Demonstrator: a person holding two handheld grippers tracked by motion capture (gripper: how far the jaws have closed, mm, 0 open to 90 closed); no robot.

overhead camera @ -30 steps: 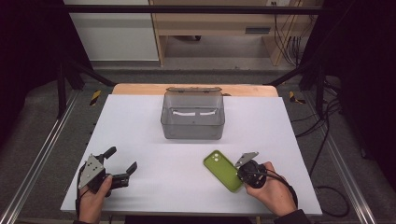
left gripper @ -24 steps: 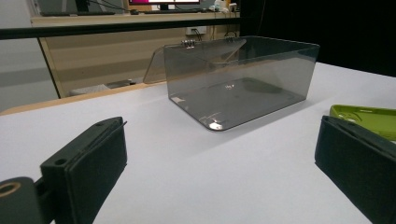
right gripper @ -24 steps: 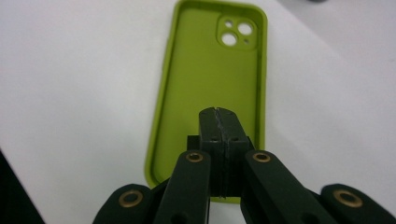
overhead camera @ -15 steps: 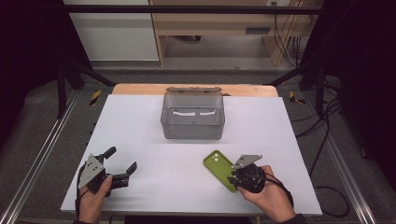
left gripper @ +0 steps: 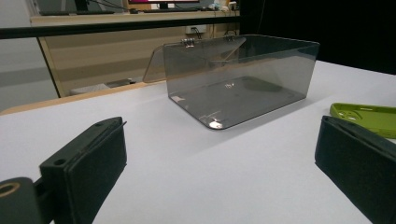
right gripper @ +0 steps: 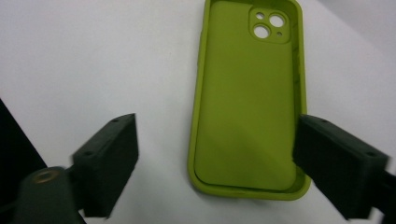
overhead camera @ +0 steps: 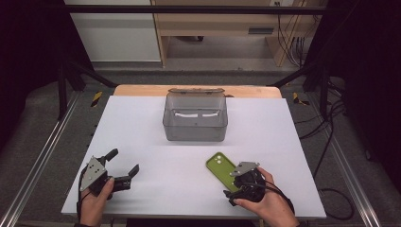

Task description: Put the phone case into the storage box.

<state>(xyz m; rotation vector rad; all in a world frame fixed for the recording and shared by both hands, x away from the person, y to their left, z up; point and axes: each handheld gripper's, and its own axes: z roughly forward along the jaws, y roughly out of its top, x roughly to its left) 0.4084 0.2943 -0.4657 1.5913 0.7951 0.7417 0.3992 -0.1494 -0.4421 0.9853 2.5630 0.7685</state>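
High view, biggest first: white matte table, smooth and rectangular, wood edge along the far side. Then a smoky see-through plastic box, rounded corners, hinged lid flipped open backward, sat mid-table toward the far side. Lime green phone case, soft rubbery look, lay inside-up near the front edge, right of centre, camera cutouts at its far end. Right gripper hung low over the case's near end, chunky black jaws spread wide, one jaw beside its long edge, other off over bare table. Left gripper parked front-left, jaws also apart, nothing between.
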